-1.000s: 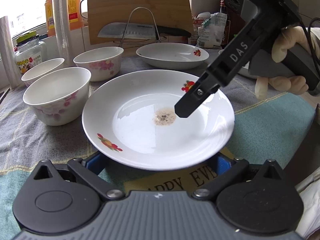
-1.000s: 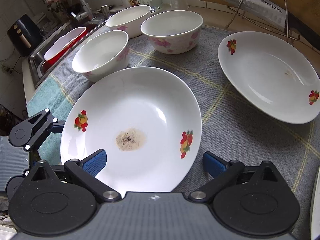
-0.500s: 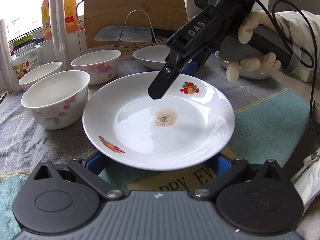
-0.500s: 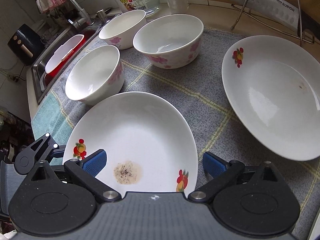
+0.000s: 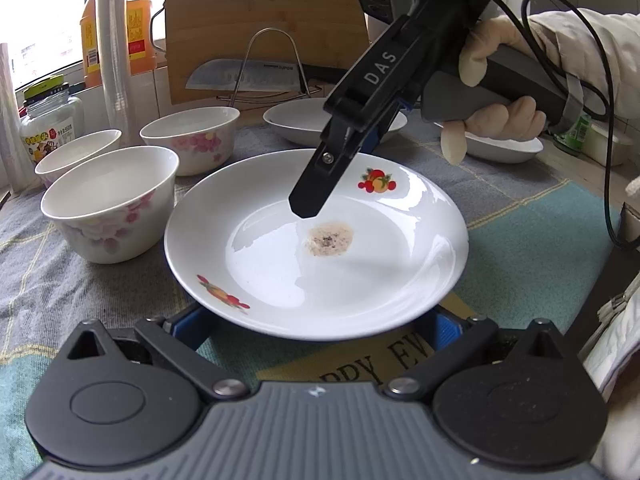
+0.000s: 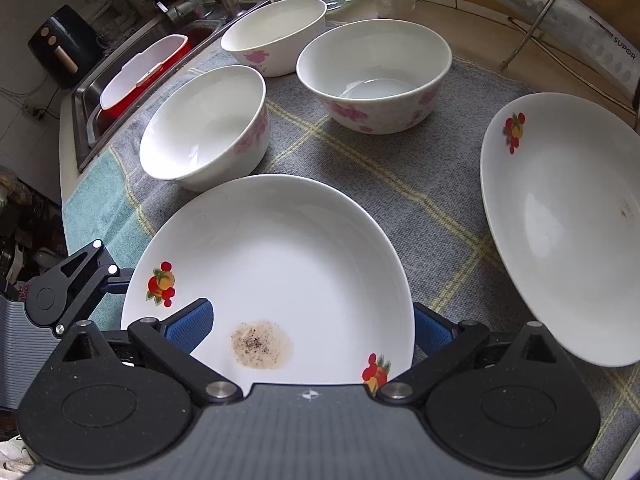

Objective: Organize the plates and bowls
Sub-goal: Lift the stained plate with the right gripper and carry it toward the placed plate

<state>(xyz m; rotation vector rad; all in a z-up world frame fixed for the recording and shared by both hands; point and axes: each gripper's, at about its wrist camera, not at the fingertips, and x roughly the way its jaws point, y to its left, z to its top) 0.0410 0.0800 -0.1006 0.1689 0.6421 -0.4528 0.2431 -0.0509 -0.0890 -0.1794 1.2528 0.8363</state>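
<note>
A white plate with fruit prints and a brown stain (image 5: 280, 264) (image 6: 280, 264) lies on the grey checked cloth. My left gripper (image 5: 316, 326) is open, its blue pads at the plate's near rim. My right gripper (image 6: 310, 320) is open and hovers over the plate; it shows in the left wrist view (image 5: 360, 136) with a finger (image 5: 310, 200) above the stain. Three flowered bowls (image 6: 208, 128) (image 6: 376, 76) (image 6: 276, 34) stand at the left. A second fruit plate (image 6: 560, 216) (image 5: 296, 120) lies beyond, and a third dish (image 5: 500, 146) to the right.
A knife on a wire rack (image 5: 248, 76) leans against a wooden board (image 5: 260, 20) at the back. An oil bottle (image 5: 132, 28), a jar (image 5: 48, 124) and stacked cups (image 5: 116, 52) stand at the back left. A sink with a red-and-white tub (image 6: 140, 72) lies past the bowls.
My right gripper has swung back and forth over the stained plate and now hangs above its middle, closer to the bowls. The plate and left gripper have stayed put.
</note>
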